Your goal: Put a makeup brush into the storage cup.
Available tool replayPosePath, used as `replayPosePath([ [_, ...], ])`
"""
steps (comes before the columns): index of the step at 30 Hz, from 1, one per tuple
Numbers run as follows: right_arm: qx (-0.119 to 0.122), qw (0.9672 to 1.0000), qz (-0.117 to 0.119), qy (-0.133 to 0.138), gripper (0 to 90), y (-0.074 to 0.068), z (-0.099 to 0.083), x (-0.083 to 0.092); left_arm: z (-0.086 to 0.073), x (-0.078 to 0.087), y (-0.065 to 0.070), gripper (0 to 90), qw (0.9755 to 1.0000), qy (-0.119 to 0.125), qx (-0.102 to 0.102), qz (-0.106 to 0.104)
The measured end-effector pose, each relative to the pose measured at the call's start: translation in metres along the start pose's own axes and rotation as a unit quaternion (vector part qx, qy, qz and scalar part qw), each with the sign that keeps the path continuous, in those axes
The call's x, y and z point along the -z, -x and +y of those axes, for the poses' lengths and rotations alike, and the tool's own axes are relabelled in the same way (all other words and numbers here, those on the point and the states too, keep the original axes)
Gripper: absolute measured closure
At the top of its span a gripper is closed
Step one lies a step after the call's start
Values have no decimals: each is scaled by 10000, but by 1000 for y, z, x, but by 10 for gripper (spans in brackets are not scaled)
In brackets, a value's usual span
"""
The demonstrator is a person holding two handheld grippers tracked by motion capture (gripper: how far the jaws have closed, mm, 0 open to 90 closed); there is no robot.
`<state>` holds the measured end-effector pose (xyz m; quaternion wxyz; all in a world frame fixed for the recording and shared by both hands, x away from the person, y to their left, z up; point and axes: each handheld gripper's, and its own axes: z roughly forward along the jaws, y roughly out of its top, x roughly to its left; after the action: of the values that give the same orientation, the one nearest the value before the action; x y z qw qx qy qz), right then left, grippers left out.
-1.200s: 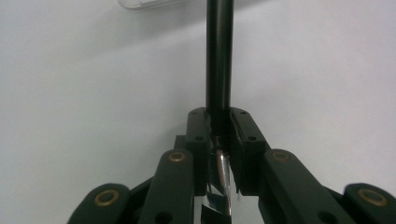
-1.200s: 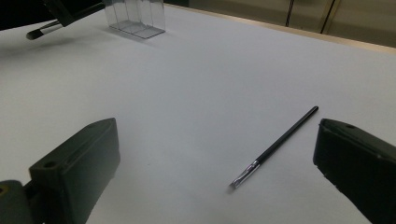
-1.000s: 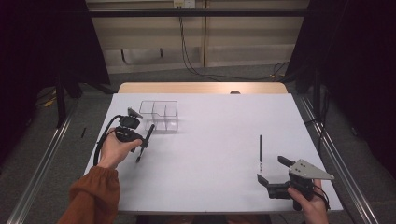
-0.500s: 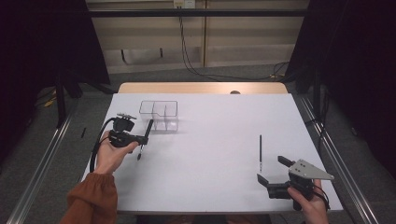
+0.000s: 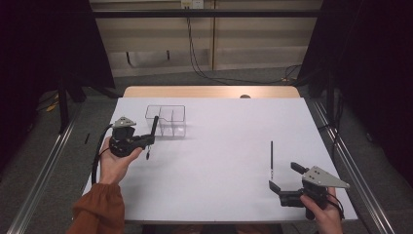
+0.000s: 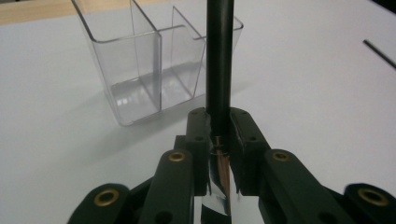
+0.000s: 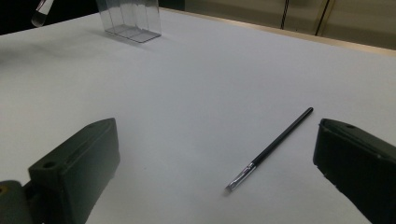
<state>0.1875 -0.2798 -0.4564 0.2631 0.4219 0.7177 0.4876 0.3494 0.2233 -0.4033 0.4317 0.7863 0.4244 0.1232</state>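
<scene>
My left gripper (image 5: 148, 139) is shut on a black pen (image 5: 154, 126), held just left of a clear divided container (image 5: 166, 120) at the table's back left. In the left gripper view the pen (image 6: 219, 60) rises upright from between the jaws of my left gripper (image 6: 219, 126), in front of the container (image 6: 140, 60). The pen's silver end points down below the jaws. A second black pen (image 5: 271, 158) lies flat at the right. My right gripper (image 5: 286, 176) stands open just behind it, near the front edge. Its view shows that pen (image 7: 273, 148) lying between the spread jaws of my right gripper (image 7: 217, 140).
The white table (image 5: 229, 131) has a wooden strip (image 5: 209, 91) along its far edge. Metal rails (image 5: 348, 161) run along both sides. Cables (image 5: 204, 73) lie on the floor behind. A person's orange sleeve (image 5: 97, 209) enters at the bottom left.
My left gripper has carried the pen forward and to the right, up to the container, and the pen now stands more upright. The right gripper has stayed still.
</scene>
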Motion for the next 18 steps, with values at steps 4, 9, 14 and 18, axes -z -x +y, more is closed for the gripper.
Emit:
replayPosePath([
  [4,-2,10000,-11,10,4,0,0,0,-3,2,-1,792,9996,276,-39,-39],
  [9,-2,10000,-9,20,4,0,0,0,-5,4,-2,792,9986,503,-38,-124],
  [14,1,10000,3,33,4,0,0,0,-7,0,4,792,9984,442,-148,-307],
  [18,0,10000,25,56,5,-1,0,0,-6,-2,16,792,9974,471,-289,-473],
])
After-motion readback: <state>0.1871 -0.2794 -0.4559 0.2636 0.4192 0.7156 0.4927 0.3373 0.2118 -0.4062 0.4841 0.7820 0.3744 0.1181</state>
